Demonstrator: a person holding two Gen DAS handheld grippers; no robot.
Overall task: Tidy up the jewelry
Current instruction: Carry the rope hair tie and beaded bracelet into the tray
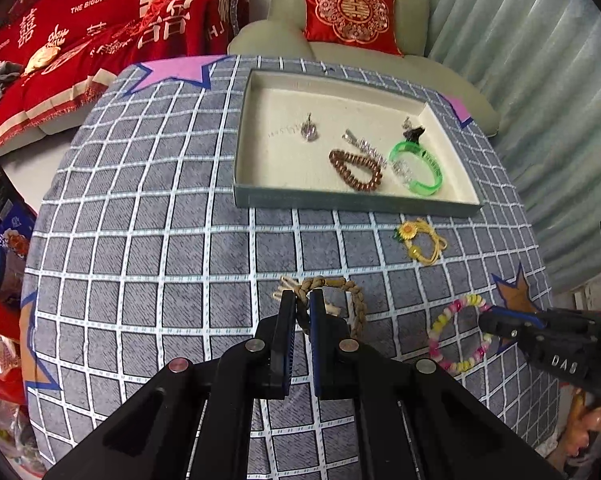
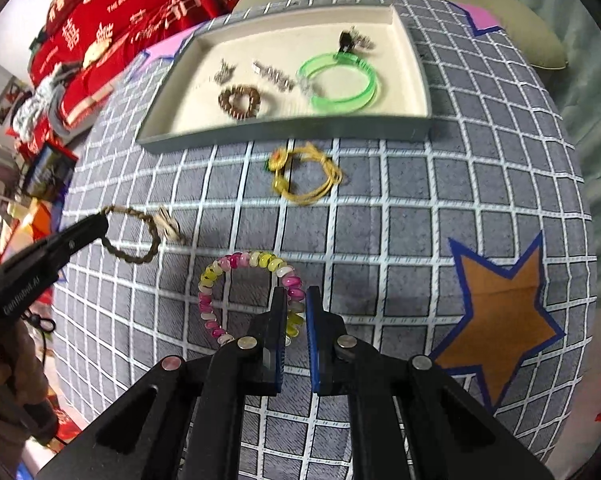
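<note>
Left gripper [image 1: 303, 300]: jaws clamped on braided rope bracelet [image 1: 356, 304], grip only at one edge of the loop, remainder dangling toward checked cloth [image 1: 140, 240]. Risk: thin cord slipping out under swing; loose tassel end snagging on box wall.

Centre: yellow flower bracelet [image 1: 418, 240] loose on cloth just before open box [image 1: 340, 200]. Risk: dragged or knocked by a passing loop.

Right gripper [image 2: 296, 300]: jaws closed on pink-and-yellow bead bracelet [image 2: 236, 292], pinched at one side, beads smooth and rounded. Risk: beads rolling out of pinch; elastic stretching if caught.

Box already crowded right side, green bangle [image 1: 418, 168] and brown bead bracelet [image 1: 356, 168] there. Risk: tangling on drop; both grippers arriving together, colliding.
</note>
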